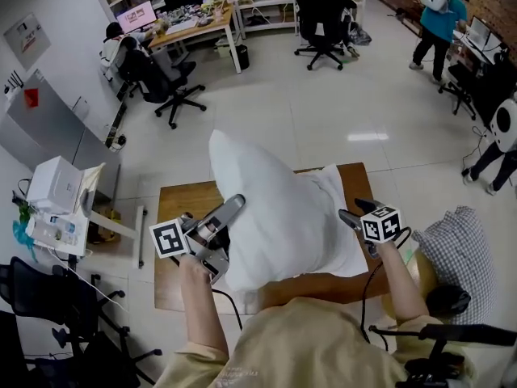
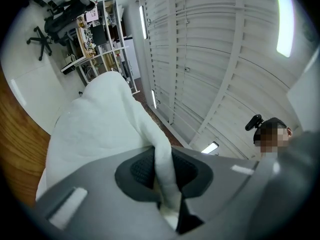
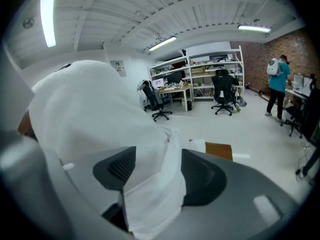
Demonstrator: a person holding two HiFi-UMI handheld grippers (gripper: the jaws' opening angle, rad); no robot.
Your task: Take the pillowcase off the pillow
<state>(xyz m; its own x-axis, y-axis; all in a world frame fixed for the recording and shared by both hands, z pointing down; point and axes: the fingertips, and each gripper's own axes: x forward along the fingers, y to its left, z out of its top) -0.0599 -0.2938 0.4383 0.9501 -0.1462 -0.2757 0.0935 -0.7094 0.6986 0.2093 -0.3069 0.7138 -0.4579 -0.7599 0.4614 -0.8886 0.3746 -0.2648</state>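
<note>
Over the table point(image 1: 182, 204), the pillow point(image 1: 254, 196) is held up on a slant. Left tongs point(image 1: 234, 207): jaws are clamped tight together on a thick fold of the pillow's edge, which is pinched between the pads point(image 2: 142, 168). Right tongs point(image 1: 357, 211): jaws are held well apart. A loose flap of pillowcase point(image 3: 152, 201) is draped between them, unpressed. The pillowcase is bunched round the pillow's lower right end.
</note>
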